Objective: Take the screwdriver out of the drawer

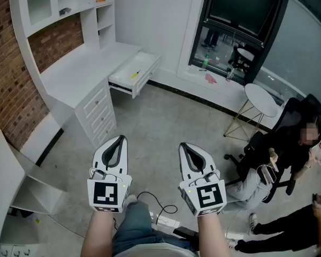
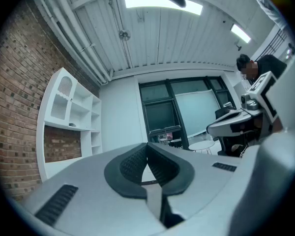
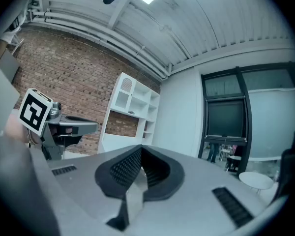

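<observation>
I held my left gripper (image 1: 118,138) and my right gripper (image 1: 183,145) side by side in the lower middle of the head view, both pointing toward the top of the frame. Each gripper's own view showed its ribbed pads pressed together at the tips with nothing between them. The screwdriver (image 1: 134,74), a small yellow shape, lay inside the open drawer (image 1: 150,70) in the upper middle of the frame, well apart from both grippers. The drawer stuck out from the white desk (image 1: 77,68) at the upper left. A person sat in a black chair (image 1: 297,114) at the right edge.
</observation>
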Motion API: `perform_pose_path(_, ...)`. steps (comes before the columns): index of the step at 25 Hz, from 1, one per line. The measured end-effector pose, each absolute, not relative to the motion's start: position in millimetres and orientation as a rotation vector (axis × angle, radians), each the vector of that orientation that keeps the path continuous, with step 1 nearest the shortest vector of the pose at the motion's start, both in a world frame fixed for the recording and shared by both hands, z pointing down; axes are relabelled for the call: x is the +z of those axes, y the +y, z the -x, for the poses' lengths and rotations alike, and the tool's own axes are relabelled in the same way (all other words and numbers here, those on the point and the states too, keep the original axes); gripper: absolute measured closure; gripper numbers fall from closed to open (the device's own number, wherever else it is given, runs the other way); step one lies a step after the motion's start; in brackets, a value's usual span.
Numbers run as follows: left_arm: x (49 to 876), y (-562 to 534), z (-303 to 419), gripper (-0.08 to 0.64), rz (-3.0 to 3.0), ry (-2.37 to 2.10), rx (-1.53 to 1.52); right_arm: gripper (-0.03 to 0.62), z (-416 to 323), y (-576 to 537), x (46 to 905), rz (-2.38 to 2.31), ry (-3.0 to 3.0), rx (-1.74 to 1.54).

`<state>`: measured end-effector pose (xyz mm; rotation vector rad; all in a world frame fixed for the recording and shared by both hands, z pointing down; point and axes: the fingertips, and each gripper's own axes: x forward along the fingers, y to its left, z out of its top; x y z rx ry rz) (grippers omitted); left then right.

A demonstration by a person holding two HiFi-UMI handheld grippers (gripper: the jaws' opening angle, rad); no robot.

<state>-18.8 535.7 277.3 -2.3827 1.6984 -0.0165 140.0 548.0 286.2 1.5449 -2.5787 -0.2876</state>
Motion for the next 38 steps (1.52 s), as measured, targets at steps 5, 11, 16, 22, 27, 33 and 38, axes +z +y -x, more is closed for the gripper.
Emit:
perform_pose_path(5, 277, 519, 12, 0.548, 2.385, 1.680, -0.008, 0.583, -144, 532, 289, -1.542, -2.583, -0.288)
perform_pose_path(11, 287, 469, 14, 0.548, 2.389, 1.690, -0.027, 0.583, -145, 487, 298, -1.547, -2.602, -0.255)
perform_pose_path(16, 298, 396, 22, 0.548, 2.402, 1.727, -0.033, 0.581, -145, 419, 308, -1.544, -2.611, -0.216)
perform_pose_path(22, 295, 287, 31, 0.548, 2.420, 1.742, -0.035, 0.581, -137, 312, 299, -1.514, -2.597, -0.212)
perform_pose_path(27, 290, 210, 49, 0.548, 2.427, 1.747, -0.022, 0.581, -111, 232, 295, -1.486, -2.592, -0.195)
perform_pose_path(33, 285, 154, 71, 0.548, 2.431, 1.738, -0.003, 0.581, -86, 172, 291, -1.472, -2.609, -0.188)
perform_pose_path(38, 292, 121, 85, 0.548, 2.443, 1.773, 0.000, 0.581, -79, 139, 295, -1.434, -2.591, -0.184)
